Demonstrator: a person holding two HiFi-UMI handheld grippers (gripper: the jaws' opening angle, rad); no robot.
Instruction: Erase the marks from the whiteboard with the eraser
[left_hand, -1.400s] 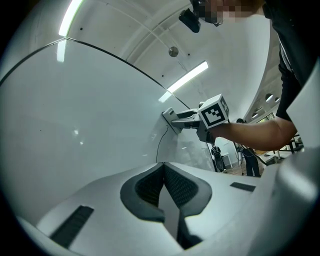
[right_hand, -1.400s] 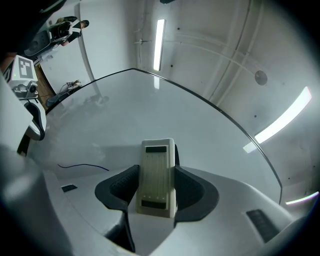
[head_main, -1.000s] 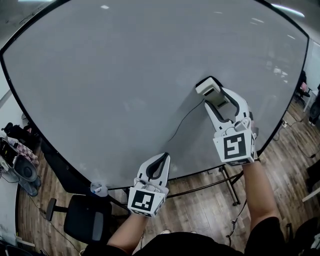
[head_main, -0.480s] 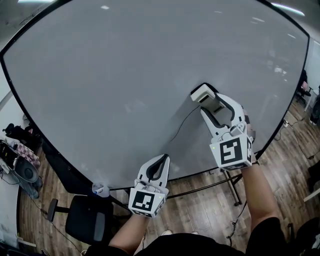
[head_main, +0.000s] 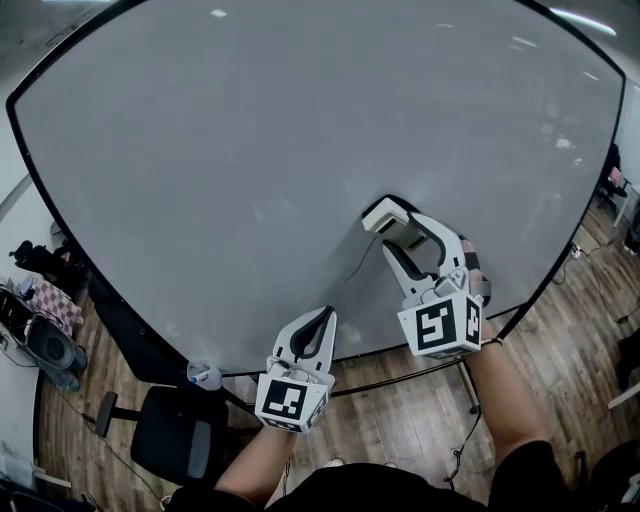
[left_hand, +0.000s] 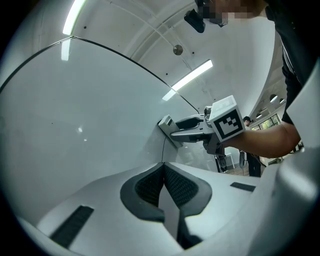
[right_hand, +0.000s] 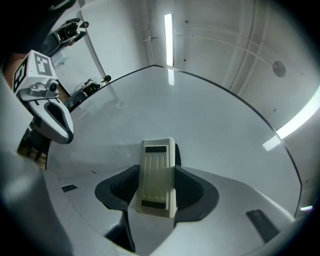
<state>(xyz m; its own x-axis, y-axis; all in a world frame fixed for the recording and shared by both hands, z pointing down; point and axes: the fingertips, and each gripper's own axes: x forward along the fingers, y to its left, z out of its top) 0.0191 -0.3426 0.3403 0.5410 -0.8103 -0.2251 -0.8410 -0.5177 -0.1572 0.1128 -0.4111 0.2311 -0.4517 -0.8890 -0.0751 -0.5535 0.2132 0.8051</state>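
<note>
My right gripper (head_main: 392, 225) is clamped on the eraser (head_main: 385, 213), one jaw on each long side. The eraser's long axis runs straight out along the jaws, and its far end is against the whiteboard (head_main: 250, 150), in the lower right part of the board. What is left of the thin black mark (head_main: 355, 262) starts just below the eraser and curves down and left toward the board's bottom edge. I judge the next stroke should follow that line down and left. This hand is clearly the nearer one. My left gripper (head_main: 322, 315) hangs by the bottom edge with its jaws pressed together on nothing, taking no part in the work. Over the last second the eraser has slid down and left across the board, and the upper stretch of the line it crossed is gone.
</note>
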